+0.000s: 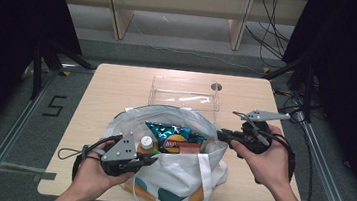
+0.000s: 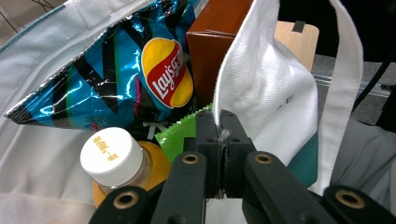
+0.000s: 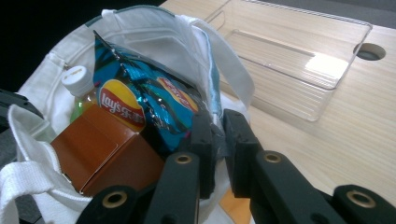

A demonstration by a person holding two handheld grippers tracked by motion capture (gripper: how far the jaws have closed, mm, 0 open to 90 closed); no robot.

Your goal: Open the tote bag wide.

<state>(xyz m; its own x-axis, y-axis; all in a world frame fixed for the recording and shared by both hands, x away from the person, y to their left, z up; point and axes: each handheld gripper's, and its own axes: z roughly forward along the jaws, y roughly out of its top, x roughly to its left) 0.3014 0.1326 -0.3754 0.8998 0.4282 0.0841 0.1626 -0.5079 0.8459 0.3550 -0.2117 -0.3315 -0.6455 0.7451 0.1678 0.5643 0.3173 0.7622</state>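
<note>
A white tote bag (image 1: pixel 178 181) with teal and orange patches stands open on the wooden table (image 1: pixel 117 89). Inside it are a blue crisp packet (image 1: pixel 173 135), a brown box (image 1: pixel 189 148) and a white-capped orange bottle (image 1: pixel 146 142). A green packet (image 2: pixel 180 133) lies beside the bottle (image 2: pixel 112 156). My left gripper (image 1: pixel 152 160) is shut on the bag's near-left rim, with the white cloth (image 2: pixel 275 93) pinched between its jaws (image 2: pixel 219 126). At the bag's right side, my right gripper (image 1: pixel 220 134) pinches the rim (image 3: pixel 218 126) next to the crisp packet (image 3: pixel 140 88) and the box (image 3: pixel 102 149).
A clear plastic tray (image 1: pixel 184 93) lies just behind the bag, with a round cable hole (image 1: pixel 216 87) at its far right corner. Dark stands and cables flank the table. Bare wood lies left and right of the bag.
</note>
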